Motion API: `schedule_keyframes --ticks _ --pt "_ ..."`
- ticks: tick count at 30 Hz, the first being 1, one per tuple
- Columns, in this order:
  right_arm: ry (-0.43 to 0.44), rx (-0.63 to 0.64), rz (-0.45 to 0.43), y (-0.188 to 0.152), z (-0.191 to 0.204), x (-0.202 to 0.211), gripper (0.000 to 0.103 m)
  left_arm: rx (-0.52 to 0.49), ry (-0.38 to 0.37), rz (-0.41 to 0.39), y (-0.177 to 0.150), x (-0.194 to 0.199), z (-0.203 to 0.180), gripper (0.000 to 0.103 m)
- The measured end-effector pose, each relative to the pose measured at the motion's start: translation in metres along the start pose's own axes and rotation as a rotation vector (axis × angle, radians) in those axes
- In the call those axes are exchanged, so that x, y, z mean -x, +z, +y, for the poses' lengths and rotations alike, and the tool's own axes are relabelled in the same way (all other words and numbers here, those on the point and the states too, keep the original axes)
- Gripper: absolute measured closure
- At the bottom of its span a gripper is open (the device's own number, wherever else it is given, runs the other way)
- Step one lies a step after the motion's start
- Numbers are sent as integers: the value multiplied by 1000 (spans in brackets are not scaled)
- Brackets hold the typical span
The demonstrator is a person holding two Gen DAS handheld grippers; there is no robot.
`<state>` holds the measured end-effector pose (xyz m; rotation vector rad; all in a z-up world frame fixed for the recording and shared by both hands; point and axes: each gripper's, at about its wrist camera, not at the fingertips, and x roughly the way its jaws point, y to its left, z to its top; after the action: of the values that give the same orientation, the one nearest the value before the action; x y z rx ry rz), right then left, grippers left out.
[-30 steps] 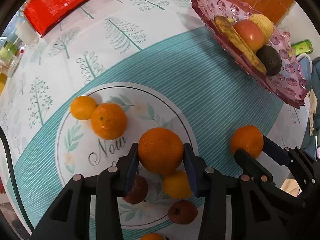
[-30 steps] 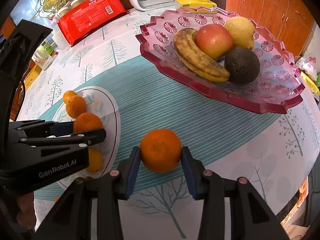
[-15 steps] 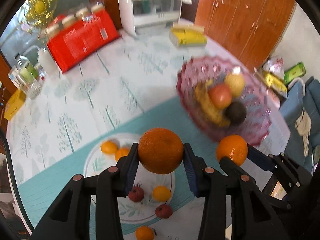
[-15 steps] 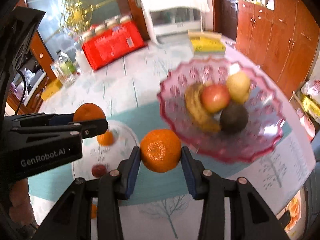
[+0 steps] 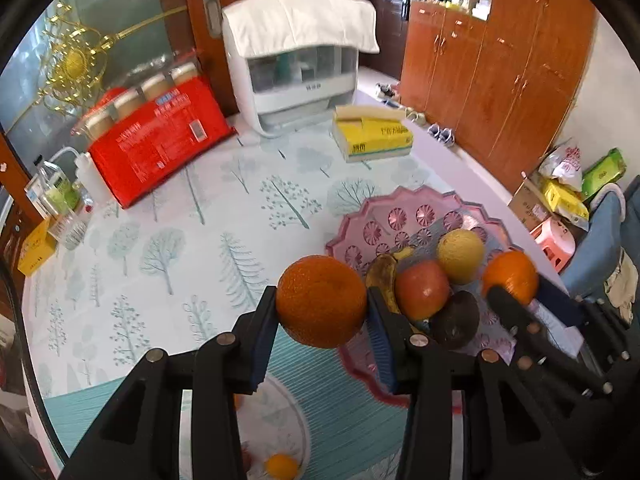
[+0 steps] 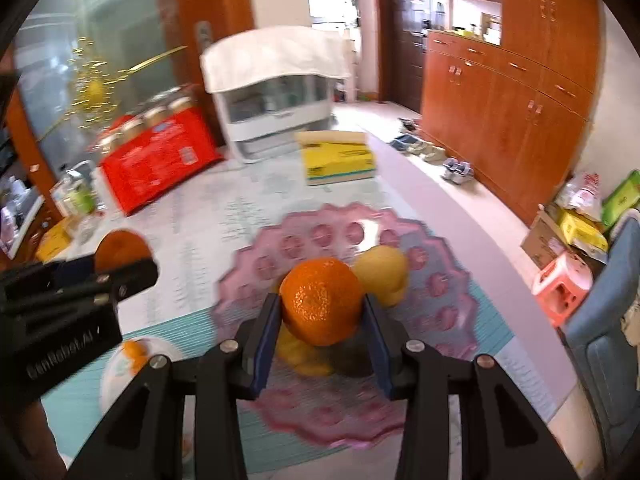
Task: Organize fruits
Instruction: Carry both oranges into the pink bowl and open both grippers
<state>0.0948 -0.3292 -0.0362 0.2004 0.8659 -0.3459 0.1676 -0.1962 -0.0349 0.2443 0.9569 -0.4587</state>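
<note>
Above the scalloped pink glass fruit bowl [image 5: 416,216]: my left gripper [image 5: 322,316] and right gripper [image 6: 320,312], raised from the table, each clamp one round orange mandarin; release pending.

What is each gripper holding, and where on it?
Left gripper clamps an orange across its sides; right gripper clamps another orange likewise.

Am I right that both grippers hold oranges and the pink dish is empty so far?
Not quite: the pink dish is not empty. The left wrist view shows a banana, a red apple, a yellow fruit and a dark avocado in it. Both the left gripper and the right gripper do hold oranges.
</note>
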Motion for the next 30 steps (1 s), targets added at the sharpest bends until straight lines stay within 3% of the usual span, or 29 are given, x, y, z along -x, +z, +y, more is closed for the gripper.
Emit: schedule_keyframes --ticks 7,21,25,30 --pt "-48 -22 63 3 -36 -47 61 -27 29 52 2 -51 -35 61" --pt "-32 1 103 -8 -50 -77 59 -62 77 144 -1 -103 -65 60" --pt "-22 2 104 -9 -50 -79 56 -71 119 124 -2 -101 -67 35" --pt "-10 -10 78 -7 -53 -71 49 -51 154 95 0 -93 -58 18"
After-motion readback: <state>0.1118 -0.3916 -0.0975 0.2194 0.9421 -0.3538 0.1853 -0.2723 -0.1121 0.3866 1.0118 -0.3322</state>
